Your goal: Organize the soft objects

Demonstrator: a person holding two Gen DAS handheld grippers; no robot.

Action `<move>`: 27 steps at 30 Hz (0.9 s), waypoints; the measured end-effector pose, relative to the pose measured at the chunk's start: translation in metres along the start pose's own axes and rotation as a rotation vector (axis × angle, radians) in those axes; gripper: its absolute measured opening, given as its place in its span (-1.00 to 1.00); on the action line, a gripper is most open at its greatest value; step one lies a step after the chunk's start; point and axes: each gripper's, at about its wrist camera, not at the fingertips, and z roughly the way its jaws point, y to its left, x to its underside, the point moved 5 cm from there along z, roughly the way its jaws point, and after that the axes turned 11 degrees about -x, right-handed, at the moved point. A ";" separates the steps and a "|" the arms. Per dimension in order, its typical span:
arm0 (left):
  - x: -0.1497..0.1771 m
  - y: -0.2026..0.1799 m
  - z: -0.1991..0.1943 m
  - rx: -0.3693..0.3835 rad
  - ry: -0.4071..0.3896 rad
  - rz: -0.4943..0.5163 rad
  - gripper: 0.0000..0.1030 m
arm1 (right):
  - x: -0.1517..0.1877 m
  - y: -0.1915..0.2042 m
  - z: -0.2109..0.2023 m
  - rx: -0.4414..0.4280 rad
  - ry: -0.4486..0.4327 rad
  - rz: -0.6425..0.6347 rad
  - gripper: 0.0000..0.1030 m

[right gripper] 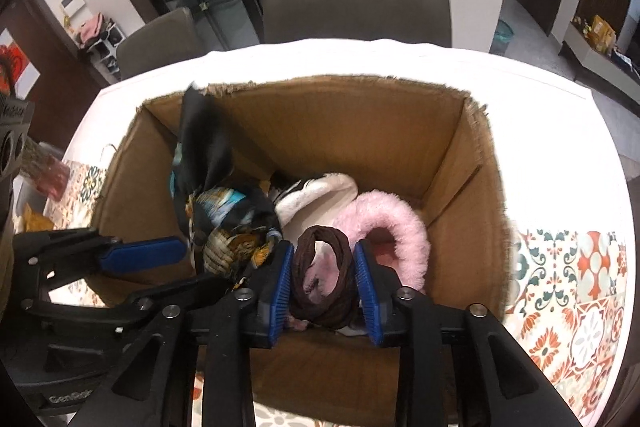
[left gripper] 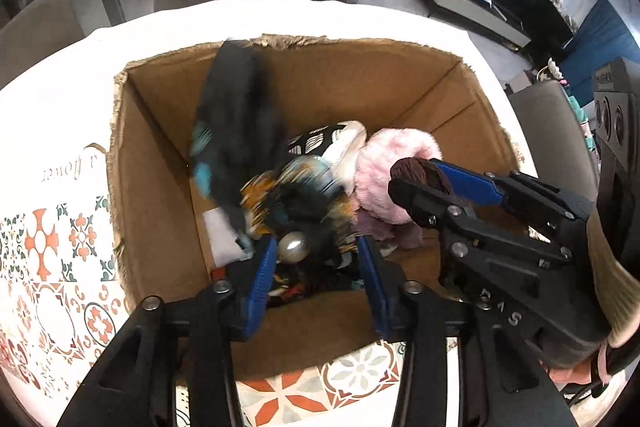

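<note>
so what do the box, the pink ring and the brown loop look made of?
Box: corrugated cardboard, matte brown, with ragged torn rims. Pink ring: fluffy plush or faux fur, fuzzy nap visible. Brown loop, between the right gripper fingers: probably knit or braided fabric, dull and ribbed.

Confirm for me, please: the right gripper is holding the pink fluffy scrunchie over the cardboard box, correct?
Not quite: the right gripper holds the brown hair tie, as the right wrist view shows. The pink fluffy scrunchie lies inside the cardboard box, beside it.
</note>
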 end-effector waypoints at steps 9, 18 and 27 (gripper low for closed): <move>0.011 0.009 -0.043 -0.076 -0.132 -0.010 0.34 | -0.007 0.016 -0.034 -0.005 -0.108 -0.025 -0.12; 0.023 0.022 -0.086 -0.222 -0.287 -0.066 0.35 | -0.002 0.030 -0.065 0.020 -0.179 -0.050 -0.03; 0.049 0.015 -0.127 -0.327 -0.440 -0.088 0.46 | 0.022 0.046 -0.110 0.050 -0.263 -0.054 -0.03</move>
